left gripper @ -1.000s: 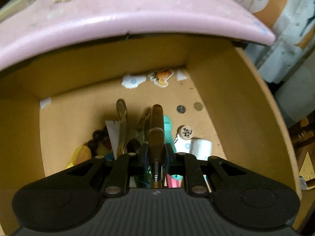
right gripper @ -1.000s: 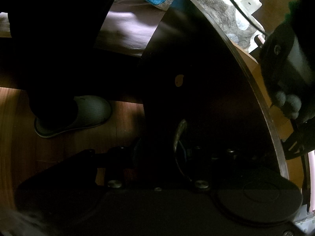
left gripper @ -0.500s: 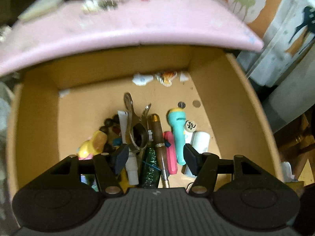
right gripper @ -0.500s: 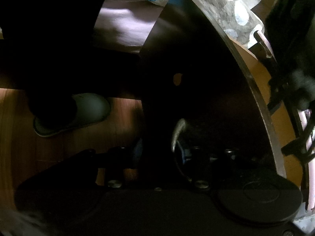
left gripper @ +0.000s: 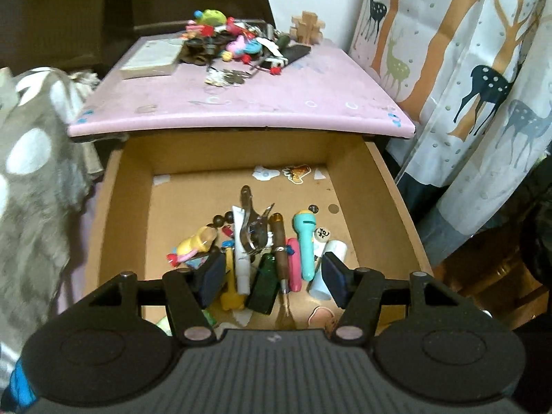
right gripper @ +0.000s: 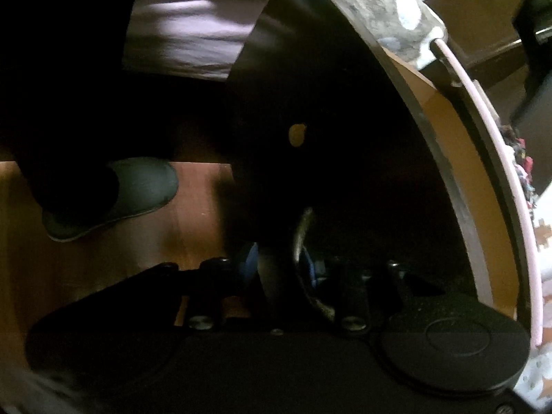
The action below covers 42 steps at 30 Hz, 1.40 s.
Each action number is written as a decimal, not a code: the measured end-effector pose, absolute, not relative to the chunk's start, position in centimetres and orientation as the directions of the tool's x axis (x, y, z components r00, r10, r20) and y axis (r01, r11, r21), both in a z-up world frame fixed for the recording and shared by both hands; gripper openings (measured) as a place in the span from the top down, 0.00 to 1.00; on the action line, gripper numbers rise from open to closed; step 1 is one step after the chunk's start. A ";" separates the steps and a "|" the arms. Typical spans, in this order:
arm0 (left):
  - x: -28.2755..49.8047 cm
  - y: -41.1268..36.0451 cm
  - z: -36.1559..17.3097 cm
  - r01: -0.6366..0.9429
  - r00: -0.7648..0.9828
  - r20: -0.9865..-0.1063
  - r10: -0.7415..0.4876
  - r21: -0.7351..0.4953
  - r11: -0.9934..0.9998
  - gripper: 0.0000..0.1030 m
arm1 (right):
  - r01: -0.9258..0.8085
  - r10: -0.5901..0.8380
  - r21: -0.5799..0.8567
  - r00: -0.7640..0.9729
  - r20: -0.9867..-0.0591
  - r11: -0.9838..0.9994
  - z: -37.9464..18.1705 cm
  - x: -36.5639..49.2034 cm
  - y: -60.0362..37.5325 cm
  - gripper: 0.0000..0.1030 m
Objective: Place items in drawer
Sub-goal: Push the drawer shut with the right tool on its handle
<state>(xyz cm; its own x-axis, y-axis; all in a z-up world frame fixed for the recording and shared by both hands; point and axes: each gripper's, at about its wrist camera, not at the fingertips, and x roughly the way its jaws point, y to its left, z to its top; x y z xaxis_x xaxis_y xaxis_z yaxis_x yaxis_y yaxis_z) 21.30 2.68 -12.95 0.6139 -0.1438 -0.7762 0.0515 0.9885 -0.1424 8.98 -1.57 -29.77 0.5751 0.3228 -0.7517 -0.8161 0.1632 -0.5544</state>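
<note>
The open cardboard-brown drawer (left gripper: pixel 390 207) sits under a pink tabletop (left gripper: pixel 262 103). In it lie a wood-handled tool (left gripper: pixel 280 245), metal pliers (left gripper: pixel 253 224), a teal toy (left gripper: pixel 305 241), a white tube (left gripper: pixel 240 255) and several other small items. My left gripper (left gripper: pixel 272 279) is open and empty, raised above the drawer's front. My right gripper (right gripper: pixel 279 265) is shut on the drawer's metal handle (right gripper: pixel 300 238) against the dark drawer front (right gripper: pixel 345 120).
A pile of small toys and trinkets (left gripper: pixel 238 48) and a notepad (left gripper: pixel 151 57) lie on the pink top. A deer-print curtain (left gripper: pixel 476 69) hangs at the right, a grey dotted blanket (left gripper: pixel 31 179) at the left. A slippered foot (right gripper: pixel 114 196) stands on the wood floor.
My left gripper opened and let go of the wood-handled tool, which now lies in the drawer. It then drew back and up, so the tabletop pile shows. The right gripper stayed on the handle.
</note>
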 end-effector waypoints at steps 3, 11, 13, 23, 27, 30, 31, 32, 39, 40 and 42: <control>19.4 3.5 -12.8 0.037 0.635 -0.759 -0.142 -0.154 0.987 0.41 | -0.794 0.304 -0.589 0.604 -0.737 0.150 -30.1 8.5 -1.5 0.76; 14.3 5.6 -12.3 0.001 0.694 -0.706 -0.142 -0.196 0.981 0.41 | -0.748 0.249 -0.649 0.660 -0.709 0.138 -30.2 8.1 -0.8 0.85; 13.1 6.0 -12.0 -0.002 0.720 -0.682 -0.124 -0.182 0.983 0.41 | -0.739 0.237 -0.657 0.671 -0.703 0.147 -30.2 8.0 -0.7 0.89; 8.9 6.9 -12.6 0.062 0.795 -0.600 -0.086 -0.061 0.996 0.41 | -0.686 0.189 -0.717 0.726 -0.661 0.125 -30.6 7.4 -0.7 0.94; 9.1 8.0 -12.5 0.036 0.812 -0.575 -0.095 -0.112 0.993 0.41 | -0.671 0.184 -0.729 0.740 -0.647 0.135 -30.0 7.7 -0.6 0.98; 9.3 8.7 -12.6 0.028 0.816 -0.569 -0.103 -0.140 0.990 0.41 | -0.659 0.180 -0.738 0.751 -0.635 0.144 -29.5 8.0 -0.6 0.99; 9.3 9.0 -12.7 0.023 0.816 -0.569 -0.102 -0.144 0.989 0.41 | -0.660 0.177 -0.737 0.751 -0.636 0.148 -29.3 8.2 -0.6 0.99; 9.4 9.2 -12.8 0.018 0.816 -0.570 -0.100 -0.148 0.989 0.41 | -0.660 0.175 -0.736 0.751 -0.637 0.152 -29.2 8.4 -0.6 0.99; 9.5 10.7 -13.6 -0.016 0.814 -0.574 -0.088 -0.173 0.985 0.41 | -0.651 0.165 -0.732 0.759 -0.630 0.199 -28.8 10.0 -0.3 1.00; 9.6 10.9 -13.7 -0.021 0.814 -0.574 -0.086 -0.177 0.984 0.41 | -0.651 0.163 -0.730 0.759 -0.630 0.211 -28.7 10.3 -0.3 1.00; 9.7 11.2 -13.9 -0.029 0.816 -0.572 -0.081 -0.181 0.983 0.41 | -0.645 0.151 -0.733 0.764 -0.627 0.217 -28.9 11.3 0.1 1.00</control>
<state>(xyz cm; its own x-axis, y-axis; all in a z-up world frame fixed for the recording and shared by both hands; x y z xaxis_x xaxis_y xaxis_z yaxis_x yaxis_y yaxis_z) 9.71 11.24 -13.89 0.8164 -0.0809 -0.5718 -0.0293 0.9831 -0.1809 11.35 0.12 -28.86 0.7641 0.1510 -0.6272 -0.6446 0.2168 -0.7331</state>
